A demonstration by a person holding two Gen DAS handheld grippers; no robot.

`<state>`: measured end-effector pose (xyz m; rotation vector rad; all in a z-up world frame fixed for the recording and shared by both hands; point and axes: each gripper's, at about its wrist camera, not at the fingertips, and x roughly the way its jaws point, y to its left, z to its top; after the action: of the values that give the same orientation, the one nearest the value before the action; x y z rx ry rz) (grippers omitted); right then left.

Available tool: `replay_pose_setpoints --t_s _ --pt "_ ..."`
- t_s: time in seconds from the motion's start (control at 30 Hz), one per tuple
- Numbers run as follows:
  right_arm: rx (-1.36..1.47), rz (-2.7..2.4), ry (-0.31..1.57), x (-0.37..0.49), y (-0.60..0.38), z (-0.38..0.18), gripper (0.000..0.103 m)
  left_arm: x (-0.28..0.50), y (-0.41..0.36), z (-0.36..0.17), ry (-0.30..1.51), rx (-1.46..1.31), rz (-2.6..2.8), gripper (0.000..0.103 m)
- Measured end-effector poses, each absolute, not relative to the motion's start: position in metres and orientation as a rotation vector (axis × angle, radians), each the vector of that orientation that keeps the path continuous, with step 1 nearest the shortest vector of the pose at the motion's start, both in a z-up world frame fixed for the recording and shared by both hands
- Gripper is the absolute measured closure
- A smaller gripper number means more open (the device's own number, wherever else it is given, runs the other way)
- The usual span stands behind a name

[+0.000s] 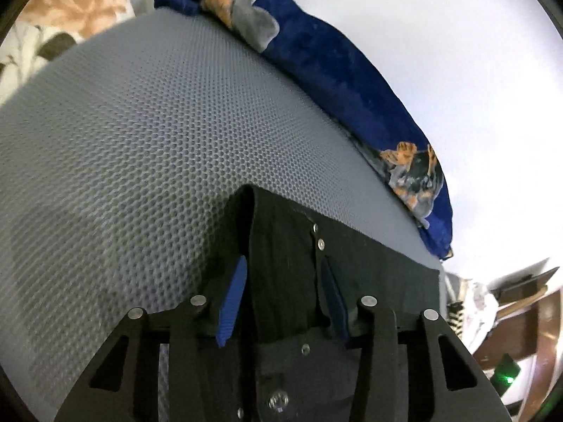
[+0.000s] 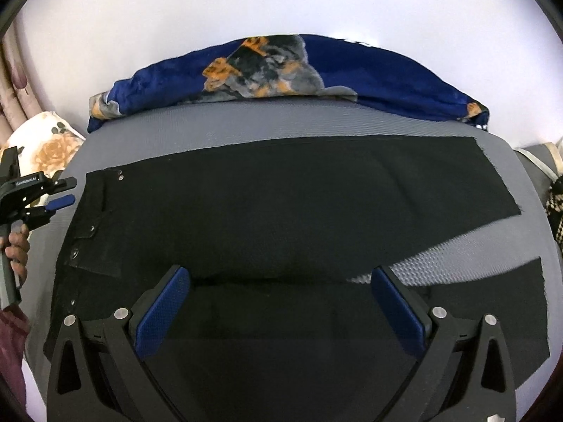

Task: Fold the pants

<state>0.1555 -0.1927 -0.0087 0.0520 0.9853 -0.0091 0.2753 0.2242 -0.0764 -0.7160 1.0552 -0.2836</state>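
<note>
Black pants (image 2: 281, 211) lie spread flat on a grey textured mat (image 2: 246, 123), waistband to the left, both legs running right. My right gripper (image 2: 281, 281) is open and empty, hovering above the near leg. My left gripper (image 1: 281, 274) is open at the waistband end of the pants (image 1: 281, 263), its blue pads (image 1: 234, 292) on either side of the waistband with the metal buttons. From the right wrist view the left gripper (image 2: 61, 197) is at the far left, just off the waistband's edge.
A blue blanket with an orange and grey print (image 2: 281, 70) lies bunched along the mat's far edge. A floral pillow (image 2: 45, 144) sits at the far left. A white wall stands behind. Furniture and clutter (image 1: 499, 316) lie beyond the mat's right end.
</note>
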Motion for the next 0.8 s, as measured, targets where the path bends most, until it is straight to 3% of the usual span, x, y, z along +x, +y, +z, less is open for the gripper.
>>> replay_pose_setpoints --t_s 0.3,0.4,0.47,0.8 --pt "0.037 0.033 0.997 0.197 -0.176 -0.015 0.001 0.305 0.233 -0.1 1.087 -0.789 -0.347 0.064" --pt "0.029 0.045 0.996 0.211 -0.173 -0.017 0.001 0.312 0.225 -0.102 1.103 -0.785 -0.394 0.072" --pt "0.027 0.059 0.992 0.22 -0.172 -0.017 0.001 0.315 0.221 -0.102 1.104 -0.814 -0.46 0.086" --pt "-0.049 0.191 0.994 0.277 -0.174 -0.028 0.001 0.333 0.196 -0.101 1.115 -0.776 -0.484 0.085"
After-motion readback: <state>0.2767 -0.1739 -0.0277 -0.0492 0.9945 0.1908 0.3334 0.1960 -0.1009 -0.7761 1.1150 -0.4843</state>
